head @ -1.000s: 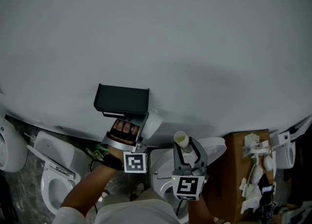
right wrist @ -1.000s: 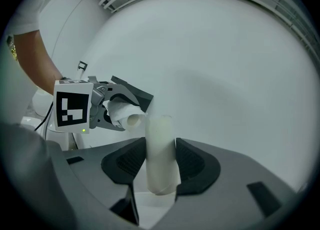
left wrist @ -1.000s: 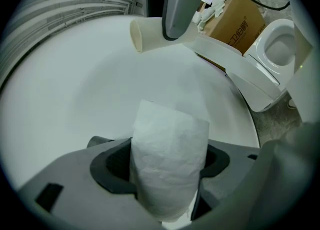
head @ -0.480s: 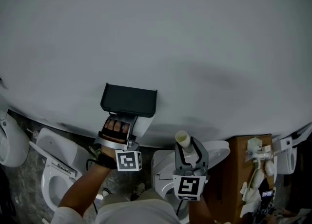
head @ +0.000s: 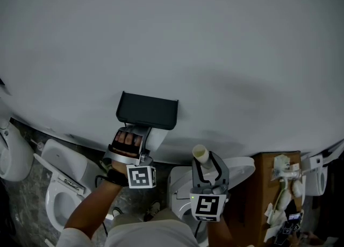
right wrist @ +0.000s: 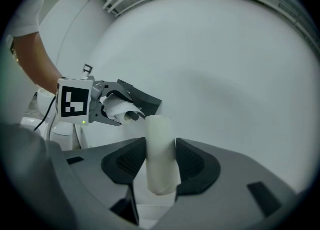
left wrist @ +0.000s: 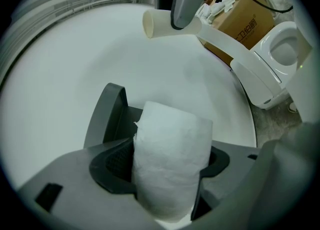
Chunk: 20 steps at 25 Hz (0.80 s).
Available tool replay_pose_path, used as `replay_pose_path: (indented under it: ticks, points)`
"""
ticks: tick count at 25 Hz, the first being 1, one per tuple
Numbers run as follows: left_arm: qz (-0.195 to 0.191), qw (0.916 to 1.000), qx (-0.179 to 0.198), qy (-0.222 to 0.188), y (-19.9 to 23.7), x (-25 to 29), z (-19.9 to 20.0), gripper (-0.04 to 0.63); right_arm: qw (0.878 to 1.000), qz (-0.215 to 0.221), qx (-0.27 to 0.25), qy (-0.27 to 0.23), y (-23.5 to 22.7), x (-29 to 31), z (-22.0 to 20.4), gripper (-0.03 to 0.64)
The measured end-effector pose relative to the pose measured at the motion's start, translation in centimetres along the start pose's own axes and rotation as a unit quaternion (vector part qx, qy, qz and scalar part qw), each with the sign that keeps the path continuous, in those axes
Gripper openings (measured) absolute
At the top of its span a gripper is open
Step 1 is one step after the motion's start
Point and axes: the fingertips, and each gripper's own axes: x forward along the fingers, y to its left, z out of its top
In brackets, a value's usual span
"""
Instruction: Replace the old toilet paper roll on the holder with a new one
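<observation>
On the white wall [head: 215, 41] in front of you hangs the black holder [head: 148, 110], and your left gripper [left wrist: 167, 164] is right under it. Its fingers [left wrist: 112, 166] stand wide and press from both sides on the new toilet paper roll [left wrist: 172, 144], which is full and white. In the head view the roll sits just below the right end of the holder's cover. I cannot tell if it touches the holder.

Your right gripper [right wrist: 160, 169] is apart from it, lower and to the right, over a white toilet [head: 242, 163]. Its fingers [right wrist: 125, 161] are narrower and closed on the old roll [right wrist: 160, 141]. That roll is only a bare cardboard tube. It stands upright between them, its top end above the fingers.

At the right edge of the head view is a brown cardboard box [head: 260, 186]. White crumpled pieces [head: 282, 173] lie at its top. I cannot tell if they are inside or on it. Another toilet [head: 54, 162] stands at the lower left.
</observation>
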Motion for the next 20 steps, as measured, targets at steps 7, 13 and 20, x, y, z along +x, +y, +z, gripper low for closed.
replay_pose_path:
  ticks: [7, 13, 20]
  points:
    - [-0.019, 0.9998, 0.006, -0.010, -0.7, -0.3, -0.5, 0.331, 1.000, 0.002, -0.001, -0.004, 0.2, 0.0, 0.4, 0.187]
    - [-0.019, 0.9997, 0.006, -0.011, -0.9, -0.4, -0.8, 0.331, 1.000, 0.002, -0.002, -0.007, 0.3, -0.1, 0.6, 0.187]
    - [-0.031, 0.9984, -0.036, -0.029, -0.9, -0.7, -0.2, 0.331, 1.000, -0.005, 0.004, -0.001, 0.2, -0.9, 0.4, 0.187]
